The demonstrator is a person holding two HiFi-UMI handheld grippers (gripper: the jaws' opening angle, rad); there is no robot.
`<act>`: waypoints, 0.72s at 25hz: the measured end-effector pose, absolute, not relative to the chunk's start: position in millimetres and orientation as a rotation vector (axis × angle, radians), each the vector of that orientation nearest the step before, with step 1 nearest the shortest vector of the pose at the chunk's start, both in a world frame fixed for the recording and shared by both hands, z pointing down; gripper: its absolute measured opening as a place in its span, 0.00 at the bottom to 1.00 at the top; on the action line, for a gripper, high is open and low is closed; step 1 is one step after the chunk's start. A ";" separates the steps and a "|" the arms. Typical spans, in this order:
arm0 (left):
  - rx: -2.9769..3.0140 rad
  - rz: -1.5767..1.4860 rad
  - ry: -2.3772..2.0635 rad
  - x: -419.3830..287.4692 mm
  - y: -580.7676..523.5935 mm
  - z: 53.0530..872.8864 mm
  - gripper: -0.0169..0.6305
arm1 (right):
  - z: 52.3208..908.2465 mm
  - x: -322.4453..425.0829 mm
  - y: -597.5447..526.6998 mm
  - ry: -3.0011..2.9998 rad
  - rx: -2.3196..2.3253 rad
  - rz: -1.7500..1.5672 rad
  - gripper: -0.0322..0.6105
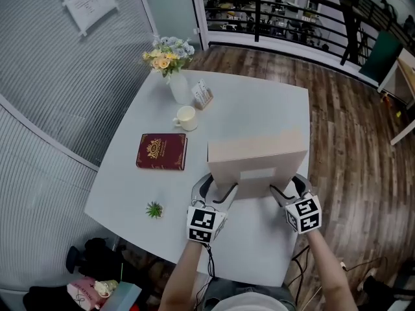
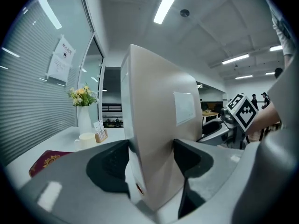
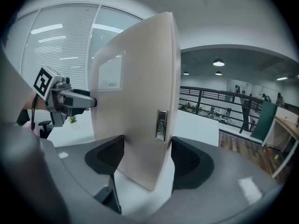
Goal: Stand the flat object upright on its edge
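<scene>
Box [image 1: 256,161], flat and beige, is held nearly upright over the near part of the counter [image 1: 259,102], long axis running left to right. The left hand-held gripper [image 1: 219,192] is clamped on its left end and the right hand-held gripper [image 1: 285,192] on its right — both equally near.

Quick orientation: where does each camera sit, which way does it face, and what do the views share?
Head view: on the person's head, steeply down at the white table; forearms, left gripper, right gripper show.
Left gripper view: along its own jaws, shut on the beige box; right gripper beyond, at right.
Right gripper view: along its jaws, same box; left gripper at left.
All three share the box.
</scene>
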State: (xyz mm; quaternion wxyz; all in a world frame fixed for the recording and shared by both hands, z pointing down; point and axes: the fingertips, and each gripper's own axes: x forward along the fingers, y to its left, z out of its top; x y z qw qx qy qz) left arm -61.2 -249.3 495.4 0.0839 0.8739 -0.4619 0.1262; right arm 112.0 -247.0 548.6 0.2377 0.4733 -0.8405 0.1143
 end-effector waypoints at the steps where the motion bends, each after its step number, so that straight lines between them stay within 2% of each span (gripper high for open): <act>1: 2.608 0.387 -1.380 -60.8 -249.3 497.6 0.50 | 550.7 112.7 -247.0 -2.296 1.297 0.310 0.58; 18: 2.666 0.444 -1.406 -58.7 -248.8 518.1 0.50 | 576.4 117.1 -241.8 -2.284 1.343 0.288 0.54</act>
